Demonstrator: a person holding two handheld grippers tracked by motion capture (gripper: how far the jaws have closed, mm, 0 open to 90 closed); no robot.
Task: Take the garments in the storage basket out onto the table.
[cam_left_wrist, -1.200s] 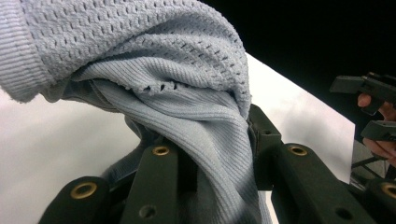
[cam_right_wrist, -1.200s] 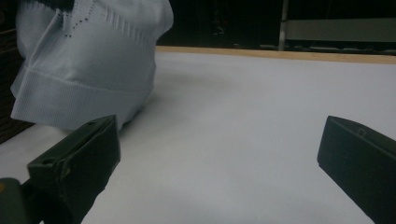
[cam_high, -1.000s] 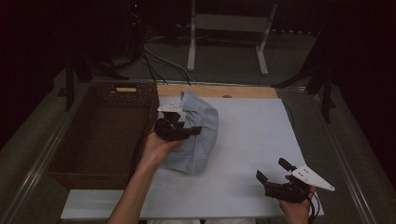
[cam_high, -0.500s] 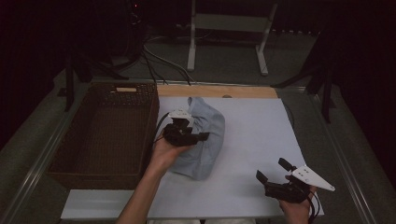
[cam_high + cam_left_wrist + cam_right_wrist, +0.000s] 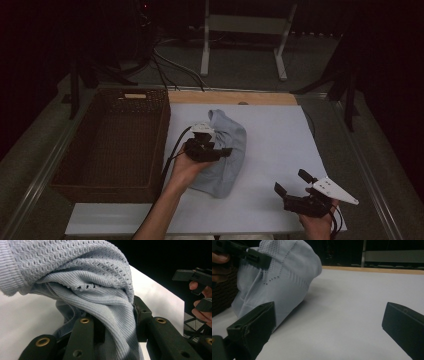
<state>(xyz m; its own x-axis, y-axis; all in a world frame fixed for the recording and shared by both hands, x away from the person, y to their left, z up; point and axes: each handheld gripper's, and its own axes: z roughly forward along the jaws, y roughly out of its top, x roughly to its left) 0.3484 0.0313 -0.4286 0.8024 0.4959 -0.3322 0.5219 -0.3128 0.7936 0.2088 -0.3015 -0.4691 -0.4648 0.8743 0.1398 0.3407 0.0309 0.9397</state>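
Note:
A light blue knit garment (image 5: 232, 132) lies bunched on the white board (image 5: 280, 135), its upper part lifted. My left gripper (image 5: 225, 151) is shut on a fold of it from the left side. In the left gripper view, ribbed cloth (image 5: 87, 290) is pinched between the black jaws of the left gripper (image 5: 112, 315). My right gripper (image 5: 292, 182) rests near the board's front right corner, jaws wide apart with nothing between them. In the right gripper view, the right gripper (image 5: 332, 322) faces the garment (image 5: 284, 277), and the left gripper (image 5: 244, 252) shows at top left.
A dark wicker basket (image 5: 132, 91) stands against the board's left edge. A wooden strip (image 5: 230, 97) runs along the board's far edge. Beyond it are cables (image 5: 165, 60) and a white stand (image 5: 245, 30) on the dark floor.
My left gripper has carried the garment to the right, away from the basket, and a little lower and nearer the front. The right gripper has stayed put.

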